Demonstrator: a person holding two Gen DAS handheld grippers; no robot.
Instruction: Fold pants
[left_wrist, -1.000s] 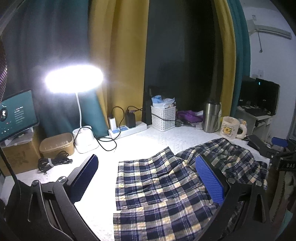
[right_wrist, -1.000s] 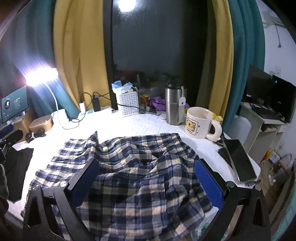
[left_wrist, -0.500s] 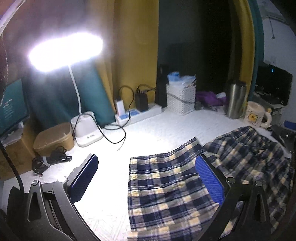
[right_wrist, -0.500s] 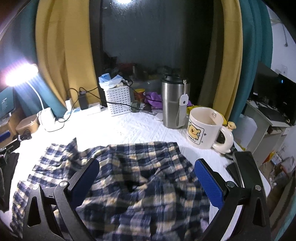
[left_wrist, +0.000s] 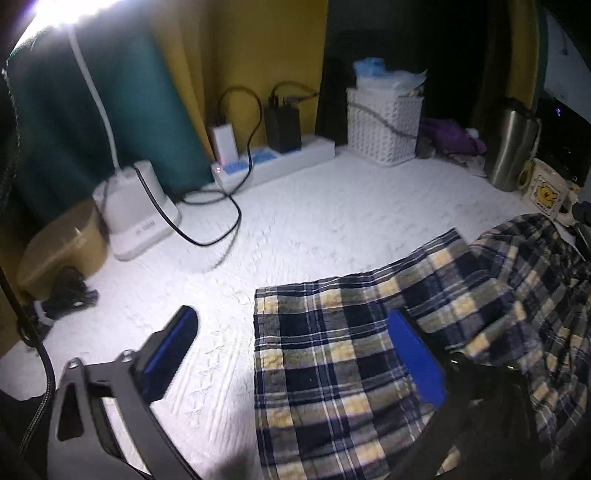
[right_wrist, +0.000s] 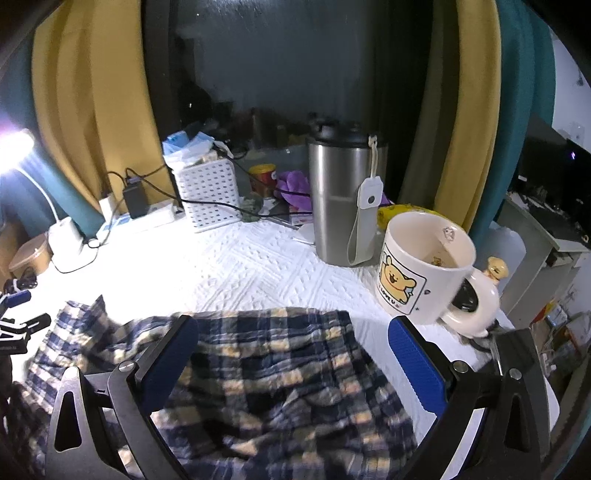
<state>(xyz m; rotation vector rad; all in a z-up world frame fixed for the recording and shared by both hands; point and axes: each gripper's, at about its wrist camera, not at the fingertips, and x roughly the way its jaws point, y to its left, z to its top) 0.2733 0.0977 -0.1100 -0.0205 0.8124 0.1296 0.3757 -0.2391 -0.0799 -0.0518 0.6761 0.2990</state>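
Both grippers tilt down over the plaid pants (left_wrist: 369, 350) spread on the white tablecloth (left_wrist: 295, 221). The left gripper (left_wrist: 291, 347), jaws closing but gripping nothing, straddles the hem edge; the right gripper (right_wrist: 291, 354) gapes above the bunched cloth, perhaps brushing it.

Dim room; desk lamp (left_wrist: 70, 7) glare blown out at 11 o'clock, motion blur throughout, fisheye bending and dark corners.
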